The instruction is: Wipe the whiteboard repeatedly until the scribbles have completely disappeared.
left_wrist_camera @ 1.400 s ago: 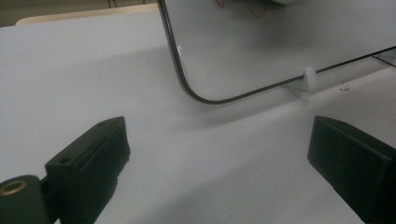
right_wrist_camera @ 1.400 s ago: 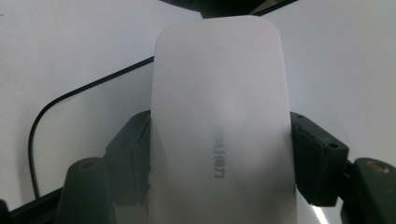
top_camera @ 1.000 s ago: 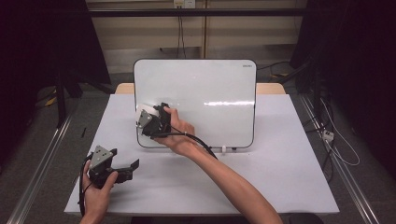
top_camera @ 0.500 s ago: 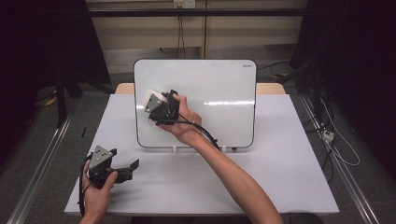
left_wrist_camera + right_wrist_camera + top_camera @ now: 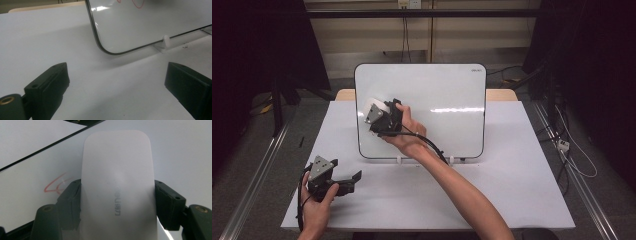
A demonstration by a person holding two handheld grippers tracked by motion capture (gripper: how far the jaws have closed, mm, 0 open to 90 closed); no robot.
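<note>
Two jaws of the right gripper [image 5: 117,202] clamp a white eraser [image 5: 117,182] against the whiteboard [image 5: 30,170].

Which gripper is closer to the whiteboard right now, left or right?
Right. The right gripper is up against the whiteboard, clamping an eraser. The left gripper sits open on the table in front of its lower left corner.

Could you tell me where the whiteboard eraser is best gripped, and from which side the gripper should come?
Grip the eraser across its two long sides, near the middle, coming from its back. It is a rounded oblong, narrower than long, and the right gripper is shut on it that way against the whiteboard.
</note>
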